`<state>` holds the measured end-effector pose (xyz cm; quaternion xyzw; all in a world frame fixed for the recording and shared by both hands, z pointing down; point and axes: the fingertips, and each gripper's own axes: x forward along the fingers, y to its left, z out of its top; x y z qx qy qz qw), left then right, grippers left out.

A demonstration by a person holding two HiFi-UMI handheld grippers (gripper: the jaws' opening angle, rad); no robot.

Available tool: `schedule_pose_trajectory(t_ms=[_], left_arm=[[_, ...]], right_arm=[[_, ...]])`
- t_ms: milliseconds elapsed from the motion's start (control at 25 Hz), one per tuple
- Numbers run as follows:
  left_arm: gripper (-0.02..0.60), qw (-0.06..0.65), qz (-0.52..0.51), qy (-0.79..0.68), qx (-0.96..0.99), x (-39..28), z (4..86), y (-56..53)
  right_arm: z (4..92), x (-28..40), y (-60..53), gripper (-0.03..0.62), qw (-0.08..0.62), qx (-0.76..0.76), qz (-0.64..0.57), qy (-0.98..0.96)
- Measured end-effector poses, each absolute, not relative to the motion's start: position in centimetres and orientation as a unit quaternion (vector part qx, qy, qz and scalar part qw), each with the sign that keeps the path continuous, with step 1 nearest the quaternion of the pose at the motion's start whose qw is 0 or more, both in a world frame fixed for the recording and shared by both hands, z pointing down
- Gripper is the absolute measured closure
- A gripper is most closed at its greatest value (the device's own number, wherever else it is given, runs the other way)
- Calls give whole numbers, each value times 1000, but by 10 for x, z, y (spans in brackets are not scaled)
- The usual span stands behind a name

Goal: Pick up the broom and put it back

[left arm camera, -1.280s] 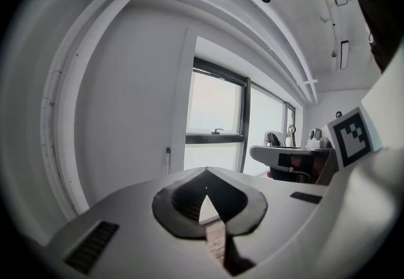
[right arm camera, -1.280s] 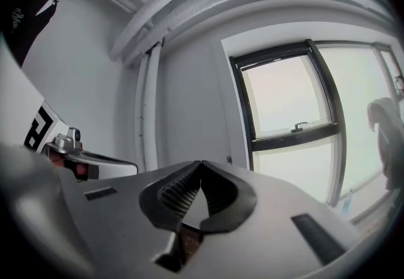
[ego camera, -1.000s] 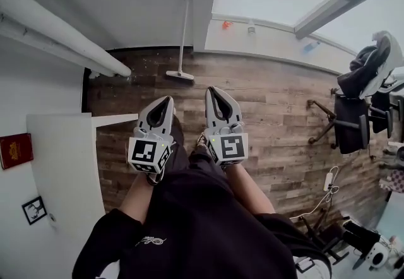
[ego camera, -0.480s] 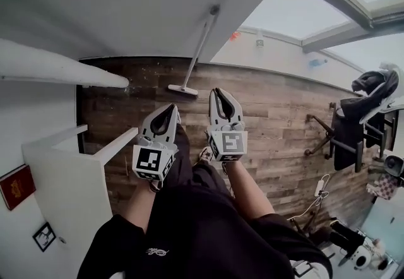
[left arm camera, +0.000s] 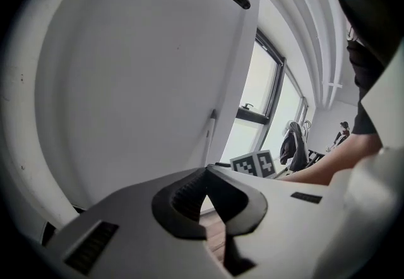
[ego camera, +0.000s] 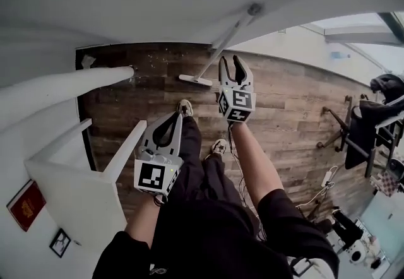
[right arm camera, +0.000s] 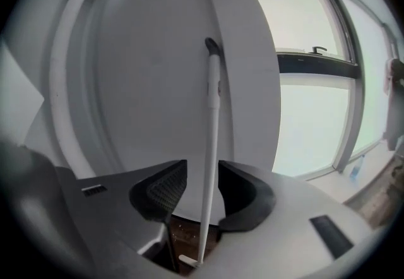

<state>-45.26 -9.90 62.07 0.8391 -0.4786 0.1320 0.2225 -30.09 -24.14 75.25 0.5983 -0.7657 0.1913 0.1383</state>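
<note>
I'm straddling the broom's (ego camera: 225, 43) handle with my right gripper (ego camera: 232, 60), jaws just opening and not touching it, while my left gripper (ego camera: 172, 117) is hanging closed, empty.

White broom (right arm camera: 211, 113); brown wood-grain floor (ego camera: 290, 94); grey left gripper (ego camera: 175, 117) and right gripper (ego camera: 231, 60), black-and-white marker cubes (ego camera: 153, 175); red book (ego camera: 26, 205) at eight o'clock.

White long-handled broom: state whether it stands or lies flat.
The white long-handled broom stands, leaning: its head is down on the brown wooden floor and its handle top is against the white wall.

Office: wheeled chairs (ego camera: 360, 139), wide windows (right arm camera: 315, 120)
</note>
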Motion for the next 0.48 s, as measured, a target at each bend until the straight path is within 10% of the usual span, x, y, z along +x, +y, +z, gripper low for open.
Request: schedule_pose_trajectory(t_ms=[480], left_arm=[[581, 239, 153, -495, 821, -478, 639, -102]], right_arm=[[822, -305, -281, 503, 149, 622, 204, -741]])
